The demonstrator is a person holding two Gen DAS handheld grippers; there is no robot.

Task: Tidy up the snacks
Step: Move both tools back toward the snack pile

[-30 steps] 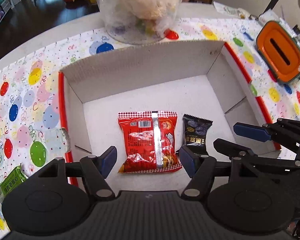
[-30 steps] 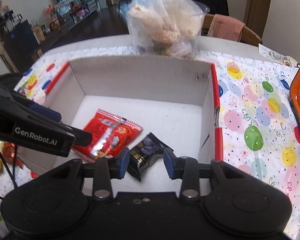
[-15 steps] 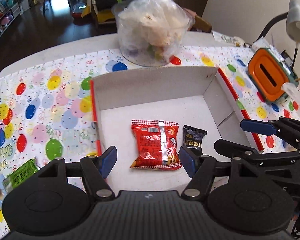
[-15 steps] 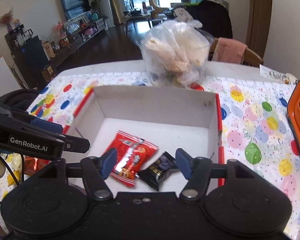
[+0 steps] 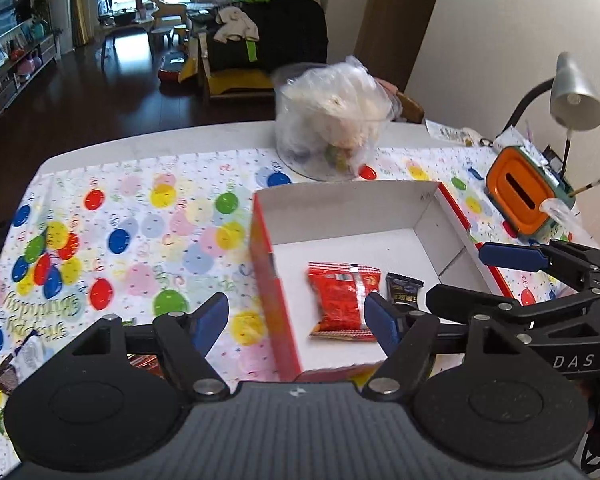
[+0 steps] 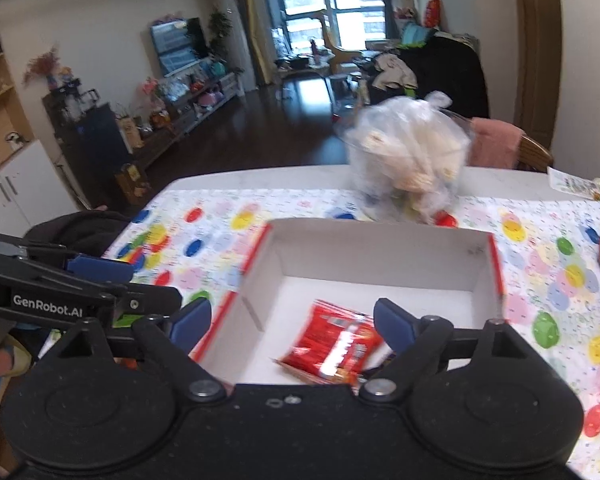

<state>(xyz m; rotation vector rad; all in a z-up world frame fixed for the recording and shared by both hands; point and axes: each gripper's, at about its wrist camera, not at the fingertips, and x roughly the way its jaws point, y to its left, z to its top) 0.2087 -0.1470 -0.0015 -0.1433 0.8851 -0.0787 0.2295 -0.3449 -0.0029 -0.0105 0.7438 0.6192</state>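
A white cardboard box with a red rim (image 5: 432, 236) (image 6: 380, 248) sits on the balloon-print tablecloth. Flat on its floor lie a red snack packet (image 5: 342, 300) (image 6: 336, 344) and, to its right, a small black snack packet (image 5: 404, 292). My left gripper (image 5: 296, 320) hovers above the box's near left corner with its jaws opening and nothing between them. My right gripper (image 6: 292, 322) hangs above the box's near edge, also opening and holding nothing. Each gripper shows in the other's view: the right gripper (image 5: 488, 280) and the left gripper (image 6: 140, 282).
Loose snack packets (image 5: 16, 364) lie on the cloth at the near left. A clear bowl holding a plastic bag (image 5: 332, 128) (image 6: 408, 168) stands behind the box. An orange-lidded container (image 5: 520, 200) and a desk lamp (image 5: 576, 100) are at the right.
Both grippers have risen and drawn back from the box. The right jaws have widened from nearly shut over the black packet, which lies in the box. The left gripper has drifted left.
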